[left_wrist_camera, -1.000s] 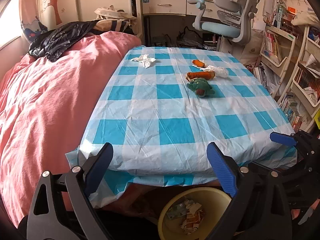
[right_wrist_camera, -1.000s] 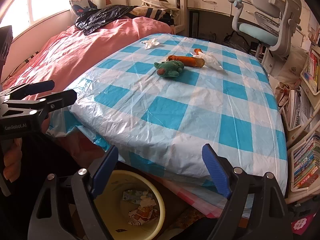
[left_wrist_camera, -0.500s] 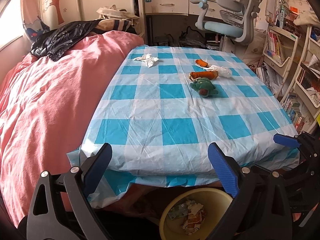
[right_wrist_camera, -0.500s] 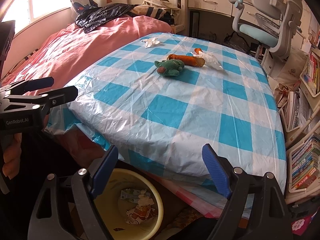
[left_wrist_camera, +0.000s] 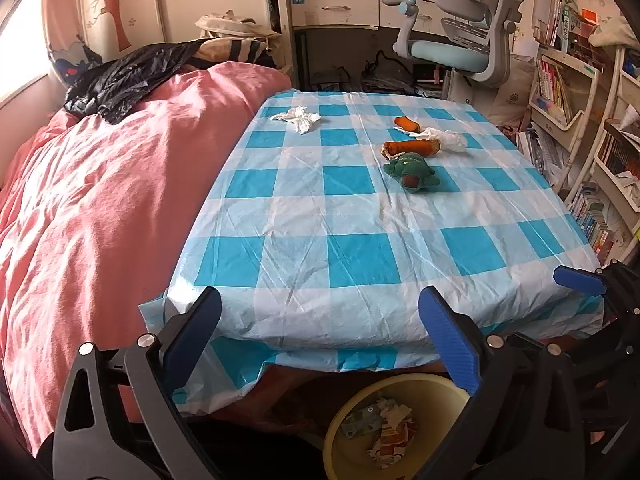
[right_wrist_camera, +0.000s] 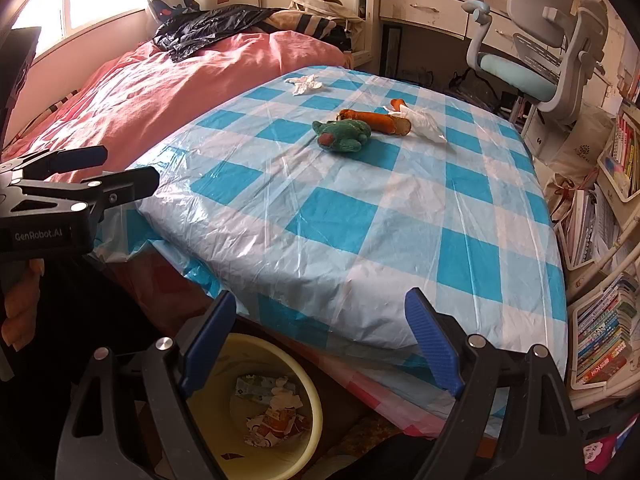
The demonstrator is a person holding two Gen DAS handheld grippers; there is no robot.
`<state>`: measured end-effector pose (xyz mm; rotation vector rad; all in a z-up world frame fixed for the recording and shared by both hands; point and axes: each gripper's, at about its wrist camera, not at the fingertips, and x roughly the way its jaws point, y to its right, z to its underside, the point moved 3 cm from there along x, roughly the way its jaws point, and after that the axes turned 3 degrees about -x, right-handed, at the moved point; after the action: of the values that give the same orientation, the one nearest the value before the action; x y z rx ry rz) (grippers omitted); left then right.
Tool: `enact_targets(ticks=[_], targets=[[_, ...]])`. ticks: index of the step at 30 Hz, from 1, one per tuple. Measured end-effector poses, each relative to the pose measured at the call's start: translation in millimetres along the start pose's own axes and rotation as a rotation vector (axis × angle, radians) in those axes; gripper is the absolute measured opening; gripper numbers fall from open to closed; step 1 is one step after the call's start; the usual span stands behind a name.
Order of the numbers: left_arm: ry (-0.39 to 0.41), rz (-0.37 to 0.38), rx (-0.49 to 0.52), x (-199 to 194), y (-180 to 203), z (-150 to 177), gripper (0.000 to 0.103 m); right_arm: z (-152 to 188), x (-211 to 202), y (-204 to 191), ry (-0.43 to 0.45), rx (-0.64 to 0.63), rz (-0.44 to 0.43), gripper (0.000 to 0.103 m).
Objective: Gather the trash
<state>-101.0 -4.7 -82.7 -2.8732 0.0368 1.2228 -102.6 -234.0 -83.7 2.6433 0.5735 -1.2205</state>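
Nothing has been moved since a moment ago. Both the left tool [left_wrist_camera: 320,324] and right tool [right_wrist_camera: 320,320] are held wide open and empty. White tissue [left_wrist_camera: 298,118] is left in the upper middle, far from the yellow bin [right_wrist_camera: 256,408].

plush toy [left_wrist_camera: 412,171] on table [left_wrist_camera: 360,256], bin [left_wrist_camera: 348,432] below its near edge

— What do the left tongs [left_wrist_camera: 320,320] look like?
— Black triangular frames, silver screws, blue ribbed pads.
— And the right tongs [right_wrist_camera: 320,322]?
— The same build; the left tongs' body bears white "GenRobot.AI" lettering.
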Motion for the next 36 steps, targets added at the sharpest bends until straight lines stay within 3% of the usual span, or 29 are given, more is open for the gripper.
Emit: enact_targets(ticks=[36], targets=[[0.006,-0.010,-0.020,-3,-4,-1,0.096,2,1,-11,-0.006,-0.044,0.030,0.086]])
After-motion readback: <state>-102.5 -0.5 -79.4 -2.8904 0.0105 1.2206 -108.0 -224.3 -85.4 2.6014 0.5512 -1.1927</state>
